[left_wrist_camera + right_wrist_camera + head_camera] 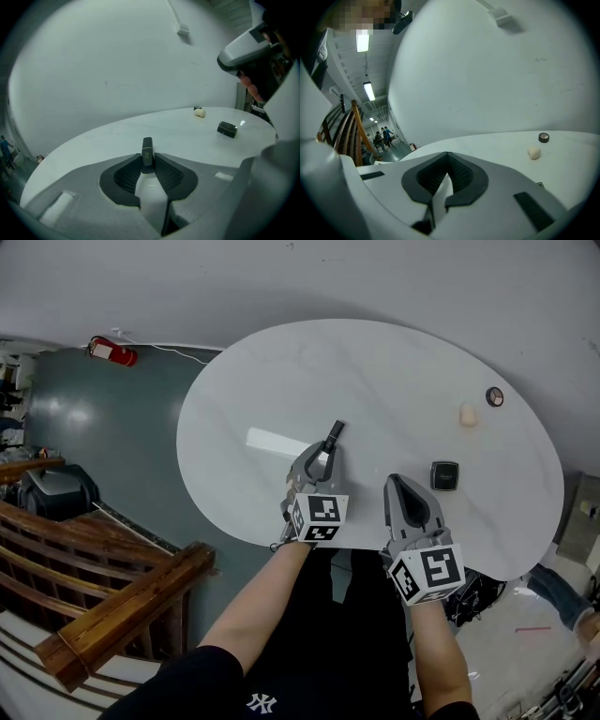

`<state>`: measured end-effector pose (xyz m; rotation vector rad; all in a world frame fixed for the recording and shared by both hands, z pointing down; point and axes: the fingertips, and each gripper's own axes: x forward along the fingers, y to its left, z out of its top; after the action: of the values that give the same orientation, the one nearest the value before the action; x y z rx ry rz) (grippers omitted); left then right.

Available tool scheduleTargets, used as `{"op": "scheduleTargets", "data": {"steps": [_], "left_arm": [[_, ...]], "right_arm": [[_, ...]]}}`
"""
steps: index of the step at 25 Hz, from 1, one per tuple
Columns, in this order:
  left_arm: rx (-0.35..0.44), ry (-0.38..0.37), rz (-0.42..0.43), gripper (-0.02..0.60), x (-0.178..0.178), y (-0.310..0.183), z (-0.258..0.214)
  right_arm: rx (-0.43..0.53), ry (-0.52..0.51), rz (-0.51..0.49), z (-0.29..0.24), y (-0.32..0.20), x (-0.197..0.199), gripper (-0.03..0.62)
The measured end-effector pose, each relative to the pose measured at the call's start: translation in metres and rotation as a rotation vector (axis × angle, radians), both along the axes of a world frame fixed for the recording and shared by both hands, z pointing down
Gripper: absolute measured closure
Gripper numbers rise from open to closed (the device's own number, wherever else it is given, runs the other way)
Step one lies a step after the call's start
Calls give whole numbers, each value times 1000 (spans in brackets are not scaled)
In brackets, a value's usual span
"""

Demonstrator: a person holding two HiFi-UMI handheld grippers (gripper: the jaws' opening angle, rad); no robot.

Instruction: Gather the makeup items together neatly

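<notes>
Four makeup bits in play on our white oval bench (281,371), and one of them is already in a grip. Our left tool (324,452) is clamped on a slim black tube (335,434), just below the middle of the head view. In the left gripper view the tube (147,151) is pinched at its lower end between the ribbed black pads, with the rest poking out past the tips. It's squarish and glossy black, with a thin gold band and some small pale lettering we can't read. We can't tell whether its far end touches the bench.

The other three sit well apart from it, over toward the right of the head view. First is a square black compact (444,475) with a shiny top, near the tip of our right tool (401,486). Further up is a small cream sponge (468,414), and just up and right of that a little round dark pot (494,397). The right gripper view catches the sponge (533,152) and pot (543,137) at the right of the frame too.

Our right tool is closed with nothing in it, pads meeting at the tips.
</notes>
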<state>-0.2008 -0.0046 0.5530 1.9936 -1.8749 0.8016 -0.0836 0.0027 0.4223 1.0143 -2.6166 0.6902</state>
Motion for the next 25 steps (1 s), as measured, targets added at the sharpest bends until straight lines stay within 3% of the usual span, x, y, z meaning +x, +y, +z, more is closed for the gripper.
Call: {"op": "scheduleTargets", "data": {"steps": [5,8,25], "left_arm": [[-6,16,-145,485,-25,21,3],[-13,27,-181,485,-32,29,6],[-47,114,-151,479,-11,40,20]], "right_arm": [[4,4,-25,-2,11,-8,582],[2,8,-33,-2,18,-12,582],[-20,6,-10,3,25,-13,582]]}}
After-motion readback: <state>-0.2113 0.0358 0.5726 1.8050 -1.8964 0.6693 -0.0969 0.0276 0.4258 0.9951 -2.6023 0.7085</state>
